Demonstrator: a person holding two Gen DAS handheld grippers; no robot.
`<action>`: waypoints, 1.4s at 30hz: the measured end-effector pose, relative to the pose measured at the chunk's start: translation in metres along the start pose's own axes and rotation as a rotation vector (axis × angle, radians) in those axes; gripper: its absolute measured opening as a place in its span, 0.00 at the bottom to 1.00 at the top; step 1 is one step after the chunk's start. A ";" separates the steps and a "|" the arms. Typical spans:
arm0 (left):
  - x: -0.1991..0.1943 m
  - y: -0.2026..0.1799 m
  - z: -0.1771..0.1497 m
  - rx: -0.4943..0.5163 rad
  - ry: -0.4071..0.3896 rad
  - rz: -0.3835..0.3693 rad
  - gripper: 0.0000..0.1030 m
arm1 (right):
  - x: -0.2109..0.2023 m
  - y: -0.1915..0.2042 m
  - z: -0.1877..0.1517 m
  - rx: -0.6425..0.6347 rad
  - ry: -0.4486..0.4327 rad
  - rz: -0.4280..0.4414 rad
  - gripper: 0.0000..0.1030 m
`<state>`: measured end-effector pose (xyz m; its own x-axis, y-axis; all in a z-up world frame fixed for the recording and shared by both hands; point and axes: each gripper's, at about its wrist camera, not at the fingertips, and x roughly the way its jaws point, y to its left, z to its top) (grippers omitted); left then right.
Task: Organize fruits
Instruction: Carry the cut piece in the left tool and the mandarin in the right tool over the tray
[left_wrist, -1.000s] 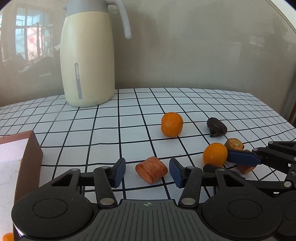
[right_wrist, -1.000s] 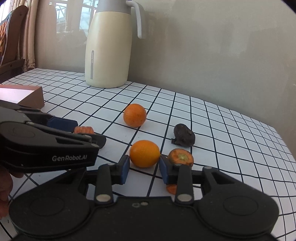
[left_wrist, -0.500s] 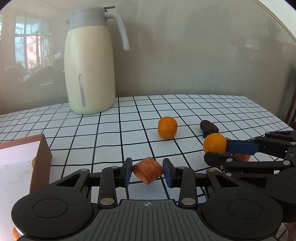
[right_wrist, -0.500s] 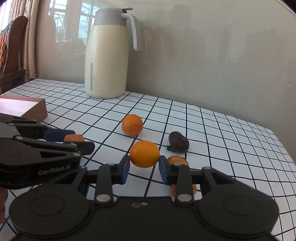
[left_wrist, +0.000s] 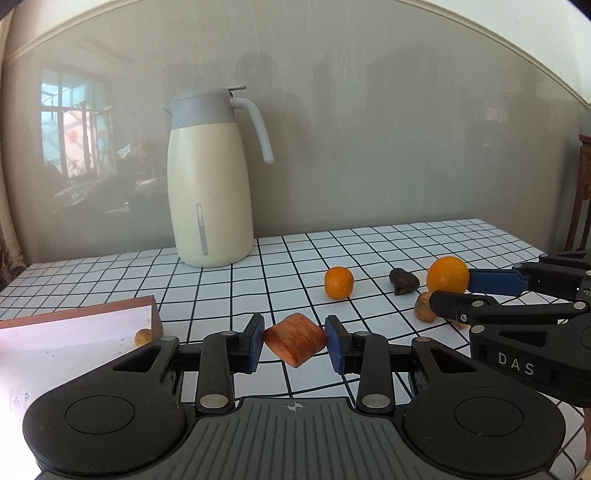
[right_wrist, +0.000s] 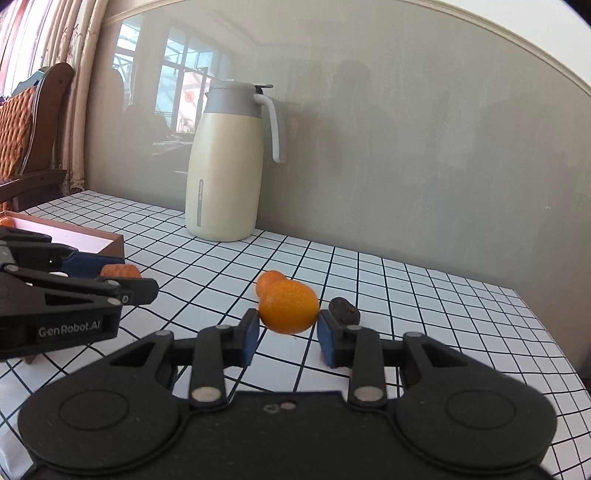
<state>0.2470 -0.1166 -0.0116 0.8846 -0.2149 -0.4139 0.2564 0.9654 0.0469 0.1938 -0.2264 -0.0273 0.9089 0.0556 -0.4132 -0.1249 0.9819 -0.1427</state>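
My left gripper (left_wrist: 294, 344) is shut on a reddish-orange fruit piece (left_wrist: 294, 343), held above the checked table (left_wrist: 236, 295). My right gripper (right_wrist: 285, 332) is shut on an orange (right_wrist: 289, 312), also lifted off the table; from the left wrist view this orange (left_wrist: 447, 275) shows at the right, between the blue pads. A second orange (left_wrist: 338, 282) rests on the table, with a dark brown fruit (left_wrist: 403, 281) to its right and a cut orange-brown piece (left_wrist: 424, 311) nearer. The brown box with a white floor (left_wrist: 74, 332) lies at the left.
A tall cream jug with a grey lid (left_wrist: 208, 184) stands at the back by the wall. A small yellowish fruit (left_wrist: 143, 336) sits in the box corner. A wooden chair (right_wrist: 26, 133) stands off the table's far left. The table edge (right_wrist: 554, 350) runs at the right.
The left gripper closed on the reddish fruit piece and lifted it off the table. The right gripper rose with the orange. Both views pulled back and up.
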 end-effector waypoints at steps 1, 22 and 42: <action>-0.006 0.002 0.000 0.003 -0.007 0.003 0.35 | -0.004 0.001 0.000 -0.003 -0.004 0.001 0.25; -0.108 0.084 -0.010 -0.030 -0.106 0.161 0.35 | -0.053 0.078 0.034 -0.088 -0.125 0.153 0.25; -0.156 0.175 -0.034 -0.109 -0.107 0.349 0.35 | -0.058 0.166 0.059 -0.168 -0.176 0.320 0.25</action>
<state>0.1408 0.0907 0.0303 0.9486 0.1207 -0.2925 -0.1050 0.9921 0.0689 0.1440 -0.0557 0.0260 0.8659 0.3987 -0.3021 -0.4630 0.8674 -0.1824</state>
